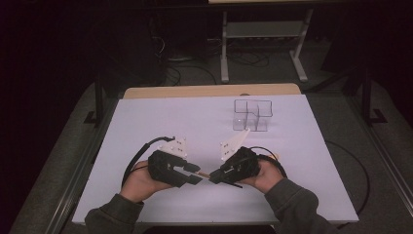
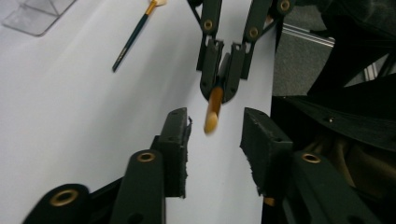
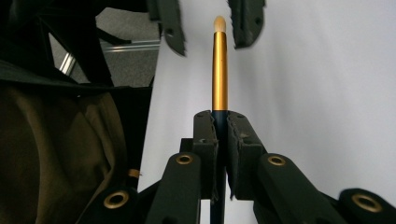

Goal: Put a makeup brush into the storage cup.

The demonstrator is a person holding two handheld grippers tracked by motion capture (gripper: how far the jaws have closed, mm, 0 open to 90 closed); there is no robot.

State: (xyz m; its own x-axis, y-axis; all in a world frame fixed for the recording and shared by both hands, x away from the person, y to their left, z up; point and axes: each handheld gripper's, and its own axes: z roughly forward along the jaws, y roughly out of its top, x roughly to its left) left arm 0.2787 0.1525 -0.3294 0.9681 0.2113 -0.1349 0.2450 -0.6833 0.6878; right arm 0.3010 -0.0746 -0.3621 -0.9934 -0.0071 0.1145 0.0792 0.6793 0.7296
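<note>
Centrally, a slim makeup brush [image 3: 219, 65] with a gold ferrule and a small pale tip sits pinched between the two black jaws of the right gripper [image 3: 220, 135], which are pressed tight on its dark handle just below the gold part. The brush points straight out from those jaws toward the left gripper [image 2: 215, 140]. In the left gripper view, the brush tip hangs in the gap between that gripper's two jaws, which stand apart and touch nothing; the pads do not meet the brush.

From the high view, the two grippers face each other low over the near middle of the white table [image 1: 146, 122], the left gripper [image 1: 192, 174] on the left and the right gripper [image 1: 214, 178] on the right, with the brush [image 1: 203, 174] bridging the short space between them. A person's hands in olive-green sleeves hold each tool from the bottom edge.

A second brush [image 2: 133, 37], dark-handled with a gold band, lies flat on the table farther off. A clear plastic organizer [image 1: 252, 115] with several compartments stands upright toward the far right of the table, well apart from both grippers.
</note>
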